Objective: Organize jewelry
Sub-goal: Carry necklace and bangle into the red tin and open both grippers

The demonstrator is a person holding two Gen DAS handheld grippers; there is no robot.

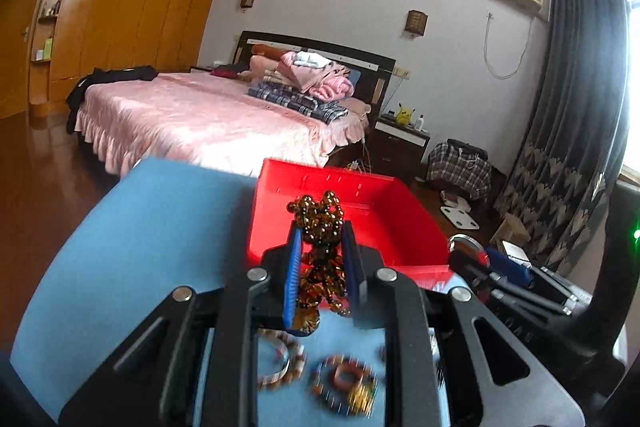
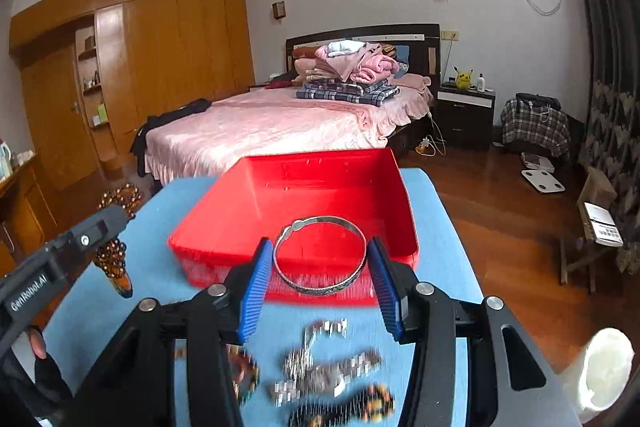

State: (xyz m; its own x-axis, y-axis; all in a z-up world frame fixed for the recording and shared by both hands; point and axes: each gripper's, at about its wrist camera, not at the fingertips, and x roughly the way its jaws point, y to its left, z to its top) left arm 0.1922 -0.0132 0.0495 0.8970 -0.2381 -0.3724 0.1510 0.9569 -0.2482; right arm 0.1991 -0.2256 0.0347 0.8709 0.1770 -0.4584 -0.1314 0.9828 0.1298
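Note:
My left gripper (image 1: 320,251) is shut on a bunch of amber bead necklace (image 1: 322,227), held above the blue table in front of the red tray (image 1: 396,227). The beads also show in the right wrist view (image 2: 114,255), hanging from the left gripper (image 2: 100,227). My right gripper (image 2: 320,263) is shut on a silver bangle (image 2: 320,255), held just before the red tray's (image 2: 248,211) near wall. The tray looks empty.
Loose jewelry lies blurred on the blue tabletop (image 1: 140,247) below the grippers: bead bracelets (image 1: 280,363), a metal watch band (image 2: 328,371), dark beads (image 2: 360,407). A pink bed (image 2: 280,123), wooden floor and nightstand lie beyond the table.

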